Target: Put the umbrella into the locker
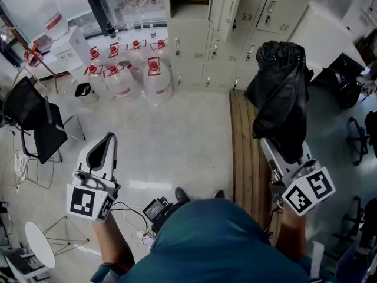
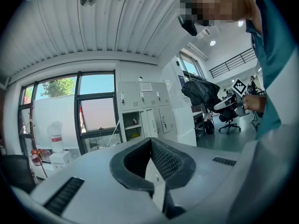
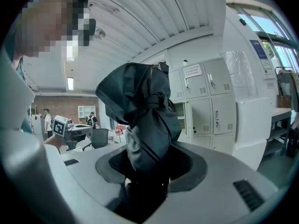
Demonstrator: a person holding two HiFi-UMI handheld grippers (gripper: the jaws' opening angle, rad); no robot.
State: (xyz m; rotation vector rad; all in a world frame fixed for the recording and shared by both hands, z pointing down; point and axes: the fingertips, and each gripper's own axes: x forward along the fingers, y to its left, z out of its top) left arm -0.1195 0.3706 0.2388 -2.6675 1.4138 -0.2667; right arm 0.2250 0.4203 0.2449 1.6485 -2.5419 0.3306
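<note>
Locker room, daylit, general layout.
Pale grey floor (image 1: 177, 128) with a wooden plank strip (image 1: 244, 152) at right; cream lockers (image 1: 194, 46) on the far wall; red-capped water jugs (image 1: 154, 75) below a dark-framed window (image 2: 96, 113); black chair (image 1: 35, 122) at left; ribbed white ceiling (image 2: 93, 22).

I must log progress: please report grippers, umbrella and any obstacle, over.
Left gripper shut, empty. Right gripper shut on black folded fabric umbrella. Pale metal lockers ahead, one compartment open.
</note>
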